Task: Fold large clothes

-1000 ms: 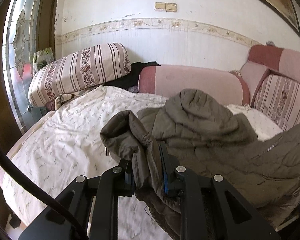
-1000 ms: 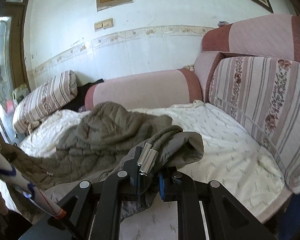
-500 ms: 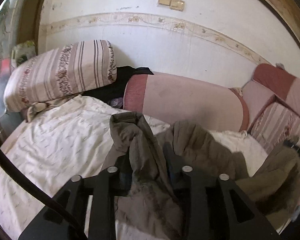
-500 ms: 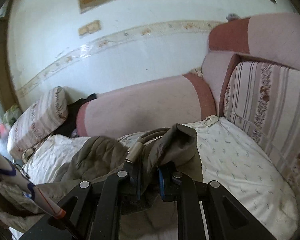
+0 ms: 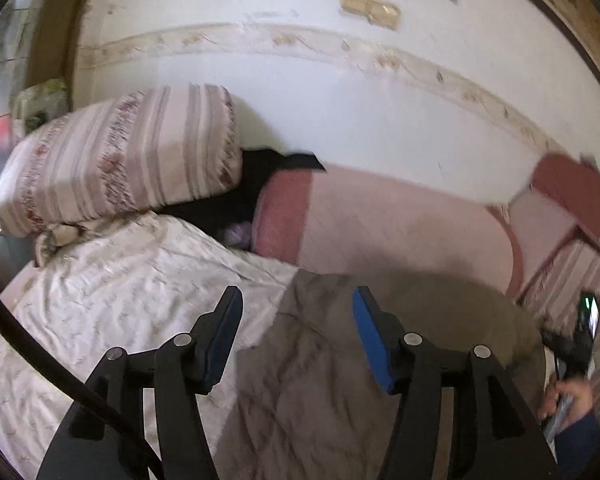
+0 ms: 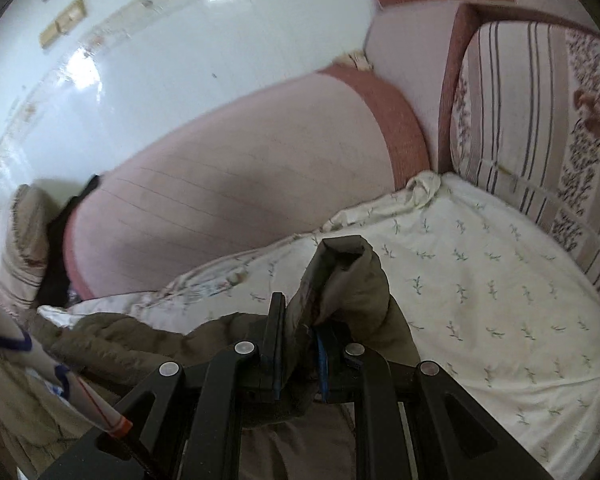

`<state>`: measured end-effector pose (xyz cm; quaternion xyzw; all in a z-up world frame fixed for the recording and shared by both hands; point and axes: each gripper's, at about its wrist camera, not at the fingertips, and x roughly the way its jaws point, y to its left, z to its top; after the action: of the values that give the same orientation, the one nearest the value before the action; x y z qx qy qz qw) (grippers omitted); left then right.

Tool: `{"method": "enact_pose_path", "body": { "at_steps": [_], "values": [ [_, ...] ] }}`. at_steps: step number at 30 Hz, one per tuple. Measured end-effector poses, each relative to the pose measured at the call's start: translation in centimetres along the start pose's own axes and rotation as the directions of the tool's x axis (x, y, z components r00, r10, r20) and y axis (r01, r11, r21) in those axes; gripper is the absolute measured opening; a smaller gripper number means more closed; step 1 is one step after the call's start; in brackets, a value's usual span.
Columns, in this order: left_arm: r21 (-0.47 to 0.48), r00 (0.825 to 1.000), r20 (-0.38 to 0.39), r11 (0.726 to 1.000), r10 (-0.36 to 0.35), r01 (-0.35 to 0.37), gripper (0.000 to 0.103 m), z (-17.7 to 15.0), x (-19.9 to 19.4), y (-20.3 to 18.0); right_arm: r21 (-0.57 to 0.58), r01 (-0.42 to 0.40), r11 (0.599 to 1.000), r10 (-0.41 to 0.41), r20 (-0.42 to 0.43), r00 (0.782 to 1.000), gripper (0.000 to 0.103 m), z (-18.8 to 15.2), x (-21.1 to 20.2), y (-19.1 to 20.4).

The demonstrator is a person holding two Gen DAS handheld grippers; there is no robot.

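Observation:
An olive quilted jacket lies spread on the white floral sheet of a bed. My left gripper hovers over the jacket's far edge with its jaws opening; the cloth lies below them and the blue pads press on nothing. In the right wrist view my right gripper is shut on a bunched fold of the jacket, which sticks up past the fingertips. More of the jacket trails to the lower left there.
A long pink bolster lines the wall behind the bed. A striped pillow and dark cloth sit at the far left, striped cushions at the right. A person's hand holds the other gripper at the right edge.
The left gripper let go of the jacket and its jaws spread apart; the cloth dropped flat onto the bed. Both grippers swept toward the bolster, the right still carrying its fold.

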<state>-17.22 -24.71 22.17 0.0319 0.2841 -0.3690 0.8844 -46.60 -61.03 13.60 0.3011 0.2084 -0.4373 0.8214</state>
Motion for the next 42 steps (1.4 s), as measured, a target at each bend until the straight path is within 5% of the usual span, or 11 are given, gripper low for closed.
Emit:
{"method": "enact_pose_path", "body": {
  "at_steps": [5,9,13,18,22,27,31,33,37,42],
  "values": [
    [0.095,0.987,-0.135,0.991,-0.082,0.095,0.056,-5.2,6.3,-5.3,0.032,-0.020,0.999,0.021,-0.020,1.000,0.026,-0.4,2.1,-0.2],
    [0.212,0.982,-0.189,0.976,-0.013,0.054,0.056,-8.7,11.3,-9.0,0.015,-0.046,0.999,0.045,0.037,0.998,0.053,-0.4,-0.1,-0.8],
    [0.195,0.972,-0.232,0.980,0.021,0.025,0.057,-9.7,14.9,-8.8,-0.070,-0.086,0.994,0.092,0.092,0.991,0.053,-1.6,-3.7,-0.2],
    [0.210,0.960,-0.277,0.978,0.049,0.011,0.061,-10.3,17.8,-8.7,-0.268,-0.153,0.951,0.153,-0.018,0.988,0.054,-6.2,-2.8,3.8],
    [0.242,0.958,-0.274,0.970,0.078,-0.010,0.062,-10.8,19.1,-9.0,-0.378,-0.097,0.921,0.083,-0.054,0.995,0.053,-9.2,0.6,6.9],
    [0.214,0.961,-0.265,0.977,0.079,-0.022,0.067,-11.3,20.3,-8.3,-0.351,-0.069,0.934,0.031,-0.114,0.993,0.055,-10.1,4.9,6.9],
    [0.224,0.952,-0.278,0.972,0.128,-0.066,0.068,-11.2,19.0,-8.5,-0.350,-0.049,0.935,0.010,-0.110,0.994,0.056,-10.4,5.1,7.0],
    [0.181,0.956,-0.276,0.982,0.098,-0.048,0.067,-11.6,16.2,-7.9,-0.300,-0.056,0.952,0.021,-0.116,0.993,0.055,-10.2,3.8,6.4],
    [0.152,0.974,-0.218,0.988,0.059,-0.026,0.067,-13.2,9.4,-7.2,-0.238,-0.105,0.966,0.094,-0.060,0.994,0.055,-11.3,-2.8,6.4],
    [0.064,0.971,-0.232,0.997,0.055,-0.041,0.067,-15.6,4.1,-5.4,-0.218,-0.103,0.971,0.096,-0.043,0.994,0.055,-14.3,-7.9,7.4]
  ]
}}
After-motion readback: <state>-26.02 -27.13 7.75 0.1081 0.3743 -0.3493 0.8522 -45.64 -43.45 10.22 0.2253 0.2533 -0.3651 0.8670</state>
